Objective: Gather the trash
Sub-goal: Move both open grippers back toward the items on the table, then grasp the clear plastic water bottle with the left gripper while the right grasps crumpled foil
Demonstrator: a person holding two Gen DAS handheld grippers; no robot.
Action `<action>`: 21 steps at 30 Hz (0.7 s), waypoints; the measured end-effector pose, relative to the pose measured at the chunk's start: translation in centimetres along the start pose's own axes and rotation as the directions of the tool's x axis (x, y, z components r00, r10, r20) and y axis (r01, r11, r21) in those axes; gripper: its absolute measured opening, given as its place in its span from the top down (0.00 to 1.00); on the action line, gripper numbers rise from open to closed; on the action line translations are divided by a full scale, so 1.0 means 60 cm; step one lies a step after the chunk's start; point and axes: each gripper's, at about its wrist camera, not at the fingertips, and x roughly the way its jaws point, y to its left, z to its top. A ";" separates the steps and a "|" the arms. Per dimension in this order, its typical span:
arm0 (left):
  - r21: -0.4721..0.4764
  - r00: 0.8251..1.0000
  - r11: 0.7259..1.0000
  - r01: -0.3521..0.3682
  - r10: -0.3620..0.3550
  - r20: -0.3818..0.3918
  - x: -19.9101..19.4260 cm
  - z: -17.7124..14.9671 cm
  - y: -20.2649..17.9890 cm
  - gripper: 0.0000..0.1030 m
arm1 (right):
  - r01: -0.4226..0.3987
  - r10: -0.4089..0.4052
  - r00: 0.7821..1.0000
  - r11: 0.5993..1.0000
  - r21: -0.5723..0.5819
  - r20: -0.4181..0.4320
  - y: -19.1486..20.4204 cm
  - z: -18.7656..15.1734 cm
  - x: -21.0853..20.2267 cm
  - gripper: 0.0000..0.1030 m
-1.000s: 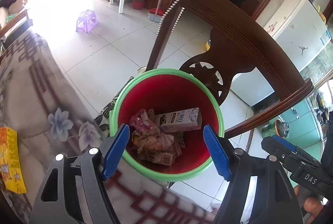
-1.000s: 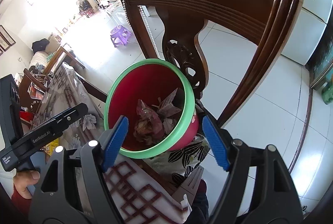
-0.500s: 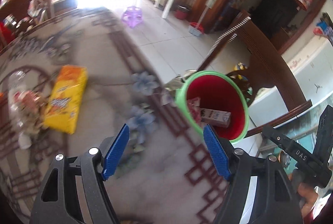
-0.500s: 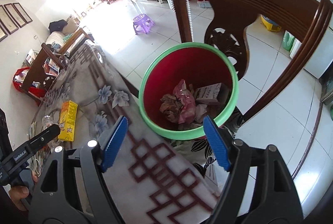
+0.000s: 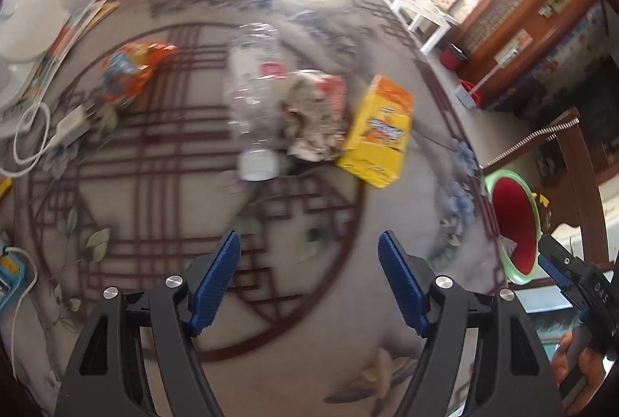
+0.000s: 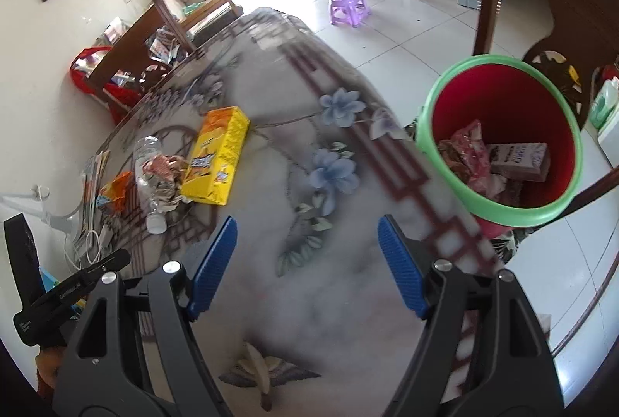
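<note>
Patterned tabletop: litter clusters mid-frame above my left gripper, jaws wide and empty, plastic bottle lying lengthwise cap toward them; right gripper, equally wide, sits nearer the red bin, frame right.

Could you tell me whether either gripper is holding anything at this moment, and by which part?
Nothing is held. The left gripper and the right gripper both stand open and empty above the table.
</note>
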 end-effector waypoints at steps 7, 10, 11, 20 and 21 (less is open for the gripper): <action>-0.079 1.000 0.997 -0.017 0.017 0.010 -0.002 0.006 0.090 0.32 | -0.088 0.086 0.996 0.979 -0.184 -0.017 0.157 0.047 0.070 0.29; -0.113 1.000 0.993 -0.019 0.021 0.012 -0.002 0.006 0.113 0.32 | -0.116 0.105 0.993 0.953 -0.280 -0.053 0.226 0.071 0.121 0.29; -0.123 1.000 0.992 -0.020 0.022 0.013 -0.001 0.006 0.120 0.32 | -0.114 0.098 0.993 0.943 -0.314 -0.068 0.247 0.076 0.142 0.29; -0.224 0.998 0.973 -0.049 0.055 0.023 0.002 0.022 0.176 0.32 | -0.151 0.056 0.974 0.885 -0.440 -0.222 0.322 0.074 0.300 0.40; -0.228 0.998 0.972 -0.050 0.056 0.019 0.006 0.028 0.179 0.32 | -0.155 0.051 0.971 0.876 -0.457 -0.232 0.326 0.073 0.308 0.58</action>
